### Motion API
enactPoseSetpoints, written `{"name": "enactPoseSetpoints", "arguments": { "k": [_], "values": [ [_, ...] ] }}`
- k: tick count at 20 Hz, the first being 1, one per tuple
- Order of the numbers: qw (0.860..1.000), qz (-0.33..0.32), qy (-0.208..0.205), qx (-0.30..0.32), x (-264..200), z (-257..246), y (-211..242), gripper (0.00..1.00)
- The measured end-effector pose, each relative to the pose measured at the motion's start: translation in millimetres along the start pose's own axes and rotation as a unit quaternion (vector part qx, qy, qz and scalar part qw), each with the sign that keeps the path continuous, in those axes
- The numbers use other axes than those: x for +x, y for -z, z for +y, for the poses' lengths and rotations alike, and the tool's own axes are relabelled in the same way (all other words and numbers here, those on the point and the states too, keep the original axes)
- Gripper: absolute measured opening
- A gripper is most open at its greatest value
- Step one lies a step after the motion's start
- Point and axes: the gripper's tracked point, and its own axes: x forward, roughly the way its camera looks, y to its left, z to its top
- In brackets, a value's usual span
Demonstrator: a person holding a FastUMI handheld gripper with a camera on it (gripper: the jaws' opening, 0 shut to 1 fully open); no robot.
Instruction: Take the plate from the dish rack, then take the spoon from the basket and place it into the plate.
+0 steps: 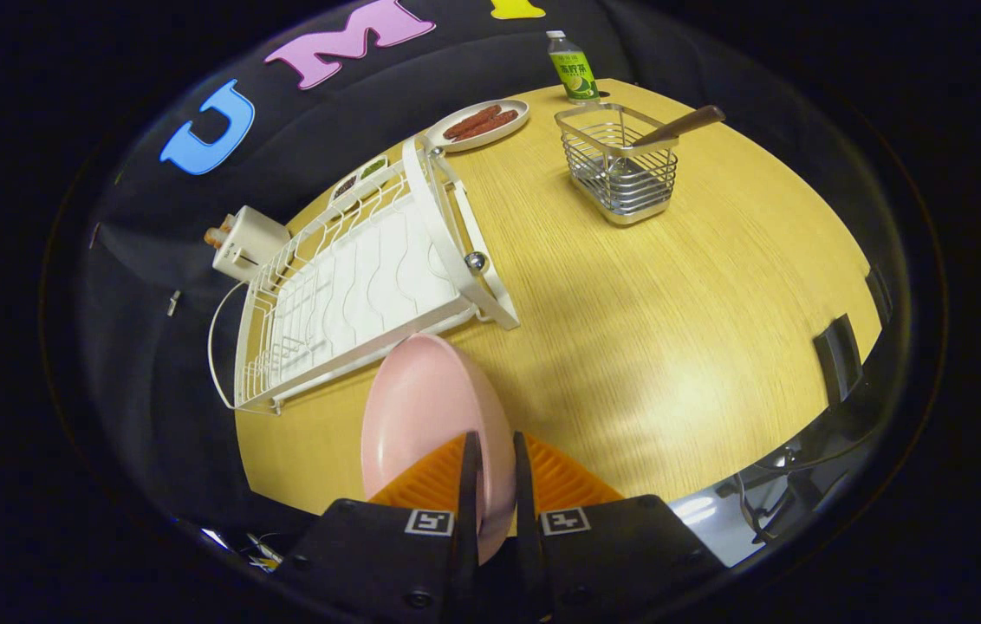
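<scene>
Pinching the pink plate [430, 416] by its rim, my claw [496, 485] holds something stiff, smooth, likely slippery.

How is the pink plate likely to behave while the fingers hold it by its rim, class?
The pink plate keeps its shape on edge between the gripper fingers, so it is probably stiff. Its smooth, glossy face suggests it could slip or pivot in a rim grip. Set down on edge on the table, it would likely tip flat.

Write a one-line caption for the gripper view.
Gripper shut on the pink plate, held on edge beside the white dish rack; spoon waits in the wire basket beyond.
</scene>
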Motion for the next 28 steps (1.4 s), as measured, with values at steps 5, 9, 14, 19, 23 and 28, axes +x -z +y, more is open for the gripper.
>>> {"name": "enactPoseSetpoints", "arguments": {
  "k": [5,9,14,19,23,28],
  "values": [
    [0.994,-0.010,0.065,-0.087,16,-26,-6,0.39],
    [0.987,-0.037,0.067,-0.138,5,-29,-23,0.68],
    [0.966,-0.134,0.038,-0.217,-56,-30,-82,0.77],
    [0.927,-0.261,0.037,-0.266,-132,-37,-185,0.79],
    [0.932,-0.255,0.053,-0.251,-123,-80,-234,0.83],
    [0.941,-0.194,0.052,-0.272,-64,-114,-241,0.80]
  ]
}}
